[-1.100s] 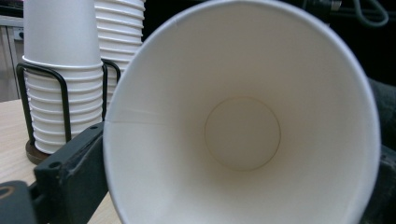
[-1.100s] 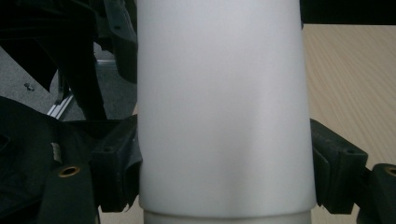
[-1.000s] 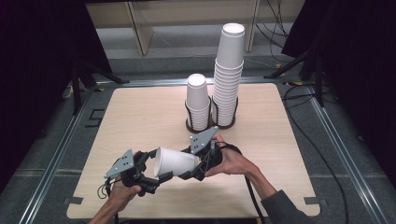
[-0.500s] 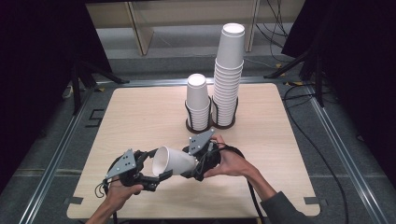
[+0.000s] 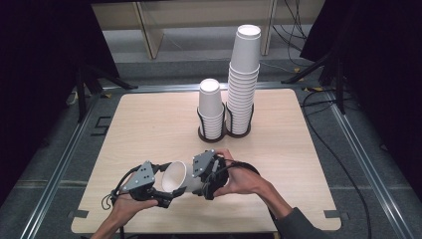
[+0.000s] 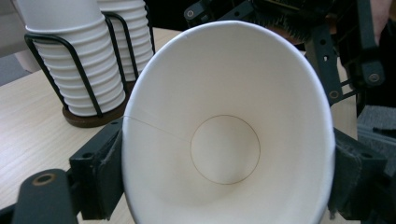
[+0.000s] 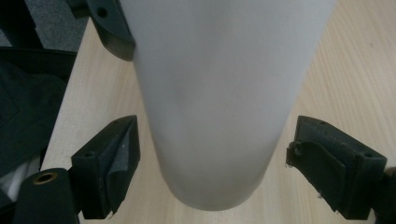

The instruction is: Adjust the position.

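A white paper cup point(image 5: 180, 178) is lying on its side above the near part of the wooden bench point(image 5: 149, 124), suspended between the two grippers. No brand, label or writing is legible on the cup, on the stacks or on the bench; the cup's inner wall is showing only a thin seam line and the circular outline of its base.

Left gripper point(image 5: 164, 195): in the left gripper view its fingers point(image 6: 100, 170) are pressing against the cup's mouth on both sides, the rim bulging into an oval between the pads, with the open mouth facing that camera. Its jaws have just been closing, with the cup between them, and they are now clamping on the rim.

Right gripper point(image 5: 205, 186): in the right gripper view the cup's body is passing between its fingers point(image 7: 114, 161), the narrow closed end pointing toward that camera. Both pads are standing clear of the cup wall, with bare bench showing in each gap, so these fingers are apart and not gripping.

Farther back, near the bench's centre, a short stack of cups point(image 5: 211, 112) and a tall stack of cups point(image 5: 244, 79) are standing upright, just beside each other, in a black wire holder point(image 5: 201, 122) on a dark round base.
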Demonstrator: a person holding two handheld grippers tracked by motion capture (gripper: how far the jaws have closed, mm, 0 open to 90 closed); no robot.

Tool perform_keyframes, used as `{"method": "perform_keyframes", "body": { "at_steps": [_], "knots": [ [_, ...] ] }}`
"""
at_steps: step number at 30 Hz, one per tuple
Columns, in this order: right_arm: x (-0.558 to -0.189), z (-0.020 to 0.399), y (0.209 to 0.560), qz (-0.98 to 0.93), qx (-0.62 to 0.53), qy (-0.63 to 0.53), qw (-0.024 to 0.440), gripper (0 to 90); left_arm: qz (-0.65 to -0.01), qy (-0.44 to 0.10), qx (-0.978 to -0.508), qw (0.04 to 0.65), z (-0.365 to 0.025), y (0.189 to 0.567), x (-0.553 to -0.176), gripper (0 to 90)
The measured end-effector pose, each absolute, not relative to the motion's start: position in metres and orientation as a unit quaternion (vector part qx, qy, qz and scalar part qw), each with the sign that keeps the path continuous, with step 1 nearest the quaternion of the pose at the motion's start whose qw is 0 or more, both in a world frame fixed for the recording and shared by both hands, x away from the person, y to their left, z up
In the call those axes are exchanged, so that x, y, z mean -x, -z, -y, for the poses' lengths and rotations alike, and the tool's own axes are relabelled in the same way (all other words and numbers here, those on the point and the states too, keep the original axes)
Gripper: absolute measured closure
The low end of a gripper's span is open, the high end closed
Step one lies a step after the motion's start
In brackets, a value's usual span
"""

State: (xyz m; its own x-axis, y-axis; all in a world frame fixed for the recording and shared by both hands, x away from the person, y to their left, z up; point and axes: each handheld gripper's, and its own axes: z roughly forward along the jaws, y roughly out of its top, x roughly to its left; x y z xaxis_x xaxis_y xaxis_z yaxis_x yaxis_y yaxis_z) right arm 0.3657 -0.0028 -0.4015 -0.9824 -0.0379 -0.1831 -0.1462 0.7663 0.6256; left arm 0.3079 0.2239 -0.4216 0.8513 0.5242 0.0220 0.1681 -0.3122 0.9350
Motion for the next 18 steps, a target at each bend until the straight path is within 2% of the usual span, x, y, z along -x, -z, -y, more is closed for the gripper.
{"method": "perform_keyframes", "body": {
  "at_steps": [9,18],
  "knots": [
    [-0.366,-0.002,0.407,-0.937,0.054,-0.34,0.067,18.2,-0.209,-0.158,-0.8,0.54,-0.221,0.422,-0.308,14.9],
    [-0.371,-0.005,0.416,-0.931,0.049,-0.361,0.034,21.6,-0.207,-0.15,-0.804,0.537,-0.221,0.423,-0.309,14.1]
  ]
}}
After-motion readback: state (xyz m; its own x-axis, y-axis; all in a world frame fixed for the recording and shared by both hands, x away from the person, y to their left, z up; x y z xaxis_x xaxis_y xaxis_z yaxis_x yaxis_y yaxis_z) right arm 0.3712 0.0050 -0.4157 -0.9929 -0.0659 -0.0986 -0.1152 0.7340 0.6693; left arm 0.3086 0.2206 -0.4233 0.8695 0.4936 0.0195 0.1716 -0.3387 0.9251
